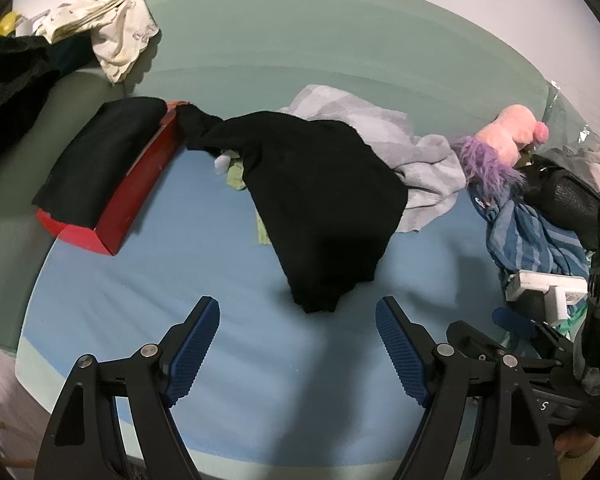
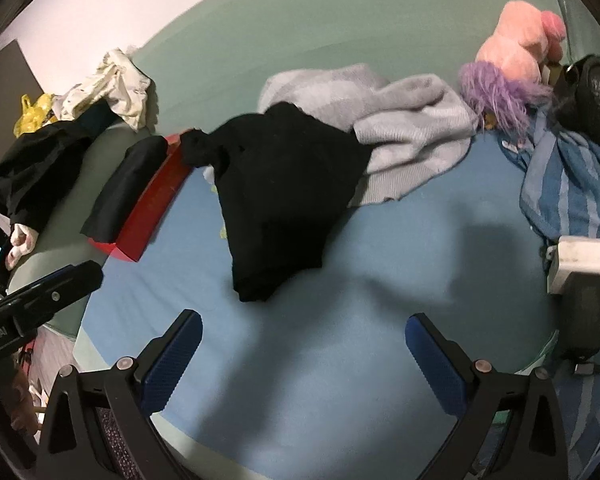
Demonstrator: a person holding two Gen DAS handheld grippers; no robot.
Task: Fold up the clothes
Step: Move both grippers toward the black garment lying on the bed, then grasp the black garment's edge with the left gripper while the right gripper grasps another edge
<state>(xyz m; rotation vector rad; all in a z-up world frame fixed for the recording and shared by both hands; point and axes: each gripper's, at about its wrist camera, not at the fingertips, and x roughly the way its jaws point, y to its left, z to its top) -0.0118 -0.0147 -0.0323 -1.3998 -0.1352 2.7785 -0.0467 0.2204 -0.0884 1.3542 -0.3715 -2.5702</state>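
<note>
Black garment (image 1: 320, 196) lengthwise, narrow end toward open tools

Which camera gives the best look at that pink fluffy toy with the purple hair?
The right wrist view: the pink plush toy sits large near the top right, purple hair clear. In the left wrist view the same toy is smaller, squeezed toward the right edge behind the grey towel.

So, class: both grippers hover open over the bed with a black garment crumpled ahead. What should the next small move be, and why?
Probably lower the left gripper onto the near hem of the black garment and close on it. Both the left and the right gripper are open and empty, and the garment lies bunched, partly over a grey cloth, so it needs spreading first.
</note>
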